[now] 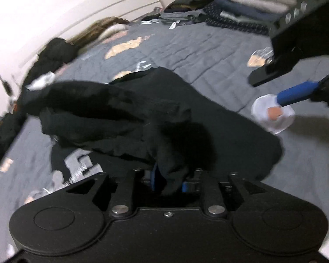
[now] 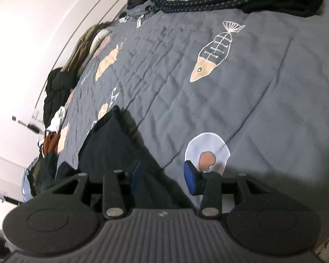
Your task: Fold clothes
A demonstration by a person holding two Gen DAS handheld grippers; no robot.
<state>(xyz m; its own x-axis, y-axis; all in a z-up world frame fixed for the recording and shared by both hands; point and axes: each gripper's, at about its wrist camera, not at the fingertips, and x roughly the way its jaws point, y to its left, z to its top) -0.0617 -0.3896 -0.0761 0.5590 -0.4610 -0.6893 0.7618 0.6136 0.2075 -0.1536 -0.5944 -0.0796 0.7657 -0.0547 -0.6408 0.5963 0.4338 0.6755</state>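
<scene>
- Bed [image 2: 263, 100] fills both views, covered by a grey quilt with fish and egg prints
- Stacks of folded clothes [image 1: 247, 6] sit at the far end of the bed, and a heap of loose dark clothes [image 1: 54, 52] lies along the wall side
- Black garment [image 1: 208, 122] lies mid-bed, partly flat on the quilt, with one part lifted and bunched toward the left gripper; a pale print shows on the flat part
- Left gripper [image 1: 167, 183] is pinched narrow on a fold of that black garment, the cloth hanging between its blue pads
- Right gripper [image 2: 162, 175] stands wide with nothing between its pads, just above the garment's near edge; in the left view it hovers off to the right, over the egg print
- Judging by this, a fold is under way: the lifted part is being carried across the flat part
- Next move calls for laying the held cloth down even with the edge below, then smoothing, with the free gripper pinning a corner
</scene>
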